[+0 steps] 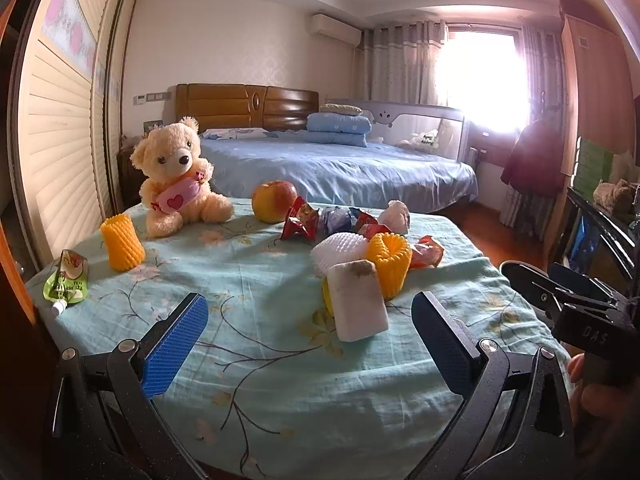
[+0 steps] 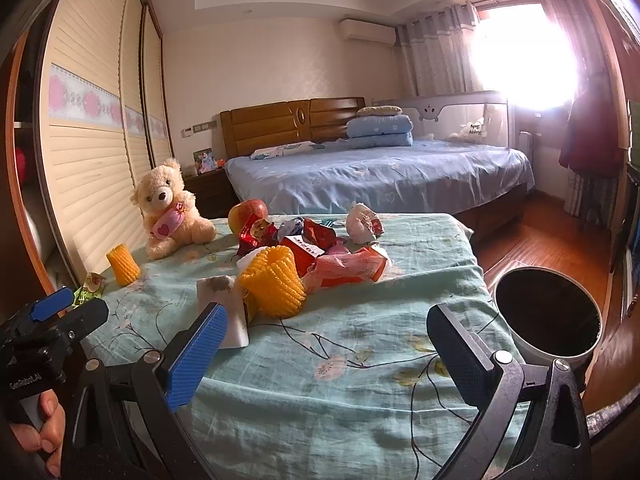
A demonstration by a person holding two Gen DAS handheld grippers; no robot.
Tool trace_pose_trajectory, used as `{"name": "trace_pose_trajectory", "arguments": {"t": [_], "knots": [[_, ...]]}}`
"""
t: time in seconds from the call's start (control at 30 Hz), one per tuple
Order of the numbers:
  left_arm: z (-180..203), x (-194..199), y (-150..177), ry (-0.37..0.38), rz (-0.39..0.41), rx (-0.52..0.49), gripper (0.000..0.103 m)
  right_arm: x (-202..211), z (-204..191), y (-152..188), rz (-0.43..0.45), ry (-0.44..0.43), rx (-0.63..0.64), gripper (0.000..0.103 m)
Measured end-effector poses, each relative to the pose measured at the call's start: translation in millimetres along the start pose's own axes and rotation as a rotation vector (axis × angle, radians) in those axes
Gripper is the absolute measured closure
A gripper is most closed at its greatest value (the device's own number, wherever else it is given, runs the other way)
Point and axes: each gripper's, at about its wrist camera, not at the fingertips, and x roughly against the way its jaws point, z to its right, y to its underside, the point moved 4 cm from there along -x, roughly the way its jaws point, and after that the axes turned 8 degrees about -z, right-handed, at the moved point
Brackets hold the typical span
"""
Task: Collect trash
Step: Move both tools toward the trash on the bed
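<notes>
Home bedroom: made bed mid-frame, louvred wardrobe doors at left, curtained window upper right, probably air conditioner above.

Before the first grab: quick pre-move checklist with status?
1. Left gripper open and empty: ok.
2. Right gripper open and empty: ok.
3. Bin open-topped, beside the table's right edge: ok.
4. Nearest trash, the dirty white sponge, unobstructed from the front: ok, though it leans on the yellow foam net.
5. Non-trash apart from the pile: teddy bear ok; apple not ok, red wrapper touches it.
6. Bin contents: cannot tell, interior dark.
</notes>
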Motion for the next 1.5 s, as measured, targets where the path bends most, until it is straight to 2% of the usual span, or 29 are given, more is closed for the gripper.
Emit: {"name": "trace_pose_trajectory", "arguments": {"t": [1.27, 1.5], "knots": [[0.9, -8.1, 2.4, -0.003, -0.017, -0.004, 0.000, -4.0, 0.1, 0.5, -0.018, -0.029, -0.018, 0.002], [1.0, -15.8, 4.4, 0.005, -0.042, -0.004, 0.000, -10.1, 2.2, 0.2, -0.040, -0.065, -0.028, 0.002]]}}
